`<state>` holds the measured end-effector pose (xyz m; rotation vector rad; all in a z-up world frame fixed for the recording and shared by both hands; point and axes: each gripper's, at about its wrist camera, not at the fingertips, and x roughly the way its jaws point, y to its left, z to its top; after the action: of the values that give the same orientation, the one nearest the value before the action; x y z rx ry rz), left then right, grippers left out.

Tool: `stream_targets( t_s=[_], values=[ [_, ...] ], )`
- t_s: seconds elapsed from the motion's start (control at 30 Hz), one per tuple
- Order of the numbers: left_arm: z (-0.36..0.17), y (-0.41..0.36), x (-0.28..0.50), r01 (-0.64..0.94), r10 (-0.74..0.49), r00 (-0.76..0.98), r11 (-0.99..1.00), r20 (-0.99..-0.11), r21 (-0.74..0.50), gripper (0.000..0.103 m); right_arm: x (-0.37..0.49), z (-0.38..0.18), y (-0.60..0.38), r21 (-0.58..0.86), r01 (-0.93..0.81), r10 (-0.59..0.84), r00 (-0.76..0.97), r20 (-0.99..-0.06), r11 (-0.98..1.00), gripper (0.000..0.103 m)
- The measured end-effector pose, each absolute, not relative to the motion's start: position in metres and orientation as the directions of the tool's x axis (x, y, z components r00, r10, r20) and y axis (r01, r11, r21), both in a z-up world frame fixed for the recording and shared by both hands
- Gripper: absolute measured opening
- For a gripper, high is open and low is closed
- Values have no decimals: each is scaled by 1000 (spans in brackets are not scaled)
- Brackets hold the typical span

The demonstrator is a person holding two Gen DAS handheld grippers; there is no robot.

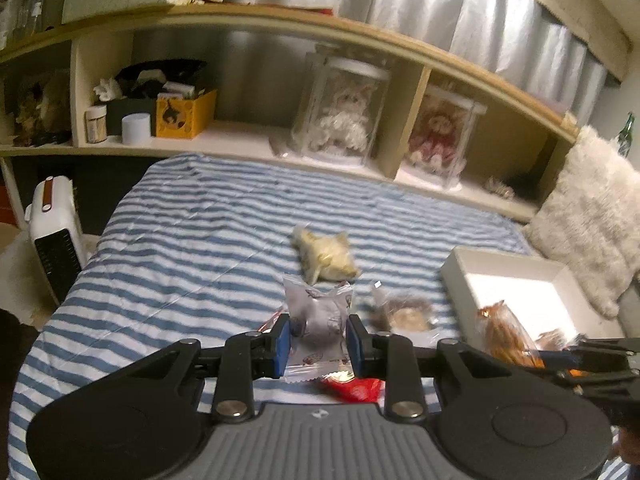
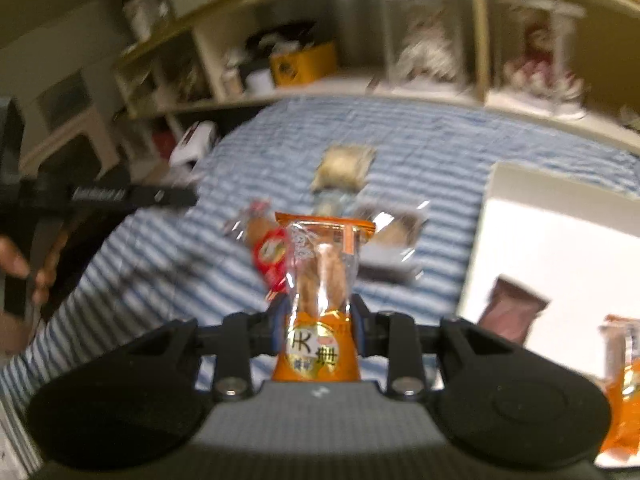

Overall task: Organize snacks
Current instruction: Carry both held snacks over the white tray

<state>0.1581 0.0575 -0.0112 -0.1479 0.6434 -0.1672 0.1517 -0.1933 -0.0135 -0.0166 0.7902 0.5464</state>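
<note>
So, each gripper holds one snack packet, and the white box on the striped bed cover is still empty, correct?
Not quite: the white box is not empty. The right wrist view shows a brown packet and an orange packet in it. The rest stands: the left gripper holds a grey packet, the right gripper an orange snack packet.

The left tool grips a grey packet above the striped bed. Beyond the packet lies a yellow snack; right of it, a white box.
</note>
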Motion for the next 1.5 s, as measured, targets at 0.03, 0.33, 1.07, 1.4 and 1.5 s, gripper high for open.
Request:
stream_targets(
  t_s=[0.03,0.33,1.07,1.4,1.5],
  values=[
    [-8,55,158,114,-207,791,974,-576,-195,31,153,-10,-198,185,-459,454,589,-669,869,36],
    [12,8,174,180,-260,795,964,-549,-196,31,168,19,-249,171,-365,389,690,-610,915,37],
    [-24,-177,229,391,-499,647,866,-577,-310,32,204,16,-417,71,-102,124,790,-600,992,37],
    [-86,-220,256,381,-548,532,836,-645,-395,32,251,-17,-459,58,-58,82,762,-643,997,37],
    [-104,-223,264,365,-552,501,833,-667,-415,32,268,-30,-467,62,-42,72,751,-657,997,37]
  ],
)
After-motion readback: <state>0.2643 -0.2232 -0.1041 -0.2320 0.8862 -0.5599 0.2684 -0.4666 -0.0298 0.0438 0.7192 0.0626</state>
